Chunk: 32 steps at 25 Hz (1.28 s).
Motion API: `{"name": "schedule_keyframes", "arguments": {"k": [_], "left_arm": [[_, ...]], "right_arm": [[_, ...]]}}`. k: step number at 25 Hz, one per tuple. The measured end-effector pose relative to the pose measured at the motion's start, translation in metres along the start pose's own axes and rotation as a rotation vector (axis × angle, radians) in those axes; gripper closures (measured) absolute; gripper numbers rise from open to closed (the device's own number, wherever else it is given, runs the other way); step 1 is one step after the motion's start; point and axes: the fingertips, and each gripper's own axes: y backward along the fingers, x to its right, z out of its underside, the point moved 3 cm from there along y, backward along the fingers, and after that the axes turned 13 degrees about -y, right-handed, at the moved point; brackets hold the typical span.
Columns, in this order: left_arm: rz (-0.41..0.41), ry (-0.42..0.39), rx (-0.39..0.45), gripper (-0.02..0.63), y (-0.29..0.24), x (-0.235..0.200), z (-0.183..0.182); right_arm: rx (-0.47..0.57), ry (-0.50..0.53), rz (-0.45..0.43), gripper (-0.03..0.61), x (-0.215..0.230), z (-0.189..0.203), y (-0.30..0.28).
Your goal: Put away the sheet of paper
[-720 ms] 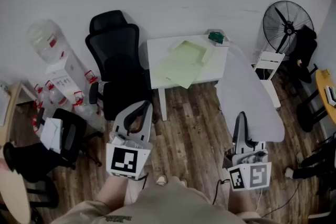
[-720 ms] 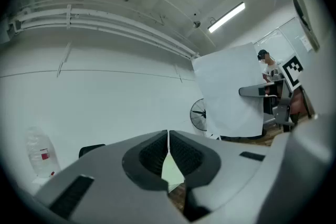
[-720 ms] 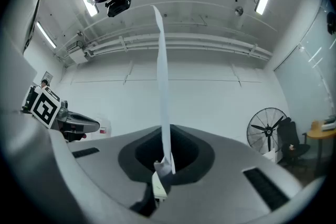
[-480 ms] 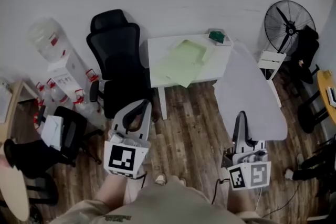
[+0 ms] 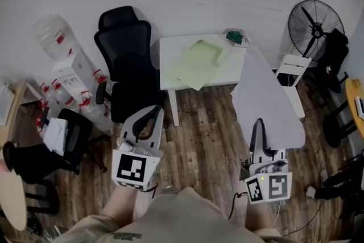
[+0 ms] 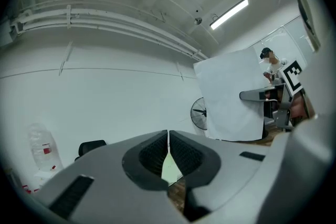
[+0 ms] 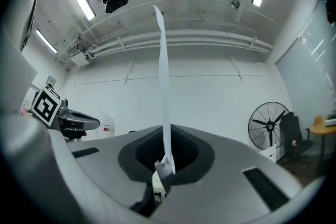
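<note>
Office floor; the white surface bears a green folder. Right gripper jaws clamp the sheet of paper; left gripper jaws closed, empty. Stowing evidently outstanding.

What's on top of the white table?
On the white table lie pale green sheets and a small dark green thing. The held sheet of paper hides its right edge.

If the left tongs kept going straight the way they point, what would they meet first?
Likely the white table with the green folder: green shows just beyond the shut left tongs. The black chair stands left of that line; depth is unclear.
</note>
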Motion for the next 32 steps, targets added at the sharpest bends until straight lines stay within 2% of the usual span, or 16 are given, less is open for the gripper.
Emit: {"name": "schedule_keyframes", "arguments": {"k": [4,10,16,25,32], "left_arm": [[-0.015,0.002,-0.005,0.586,0.0,0.008,0.001],[-0.01,-0.002,-0.011,0.586,-0.012,0.014,0.003],[0.022,0.002,-0.029,0.586,-0.038,0.017,0.021],[0.055,0.03,-0.061,0.586,-0.098,-0.004,0.058],[0.093,0.062,-0.094,0.586,-0.161,-0.04,0.095]], "right_arm": [[-0.022,0.108,0.014,0.555,0.006,0.007,0.0],[-0.115,0.138,0.011,0.554,0.021,0.026,-0.009],[-0.171,0.152,0.001,0.554,0.03,0.048,-0.034],[-0.241,0.178,0.018,0.554,0.046,0.083,-0.1],[-0.331,0.194,0.038,0.554,0.056,0.119,-0.176]]}}
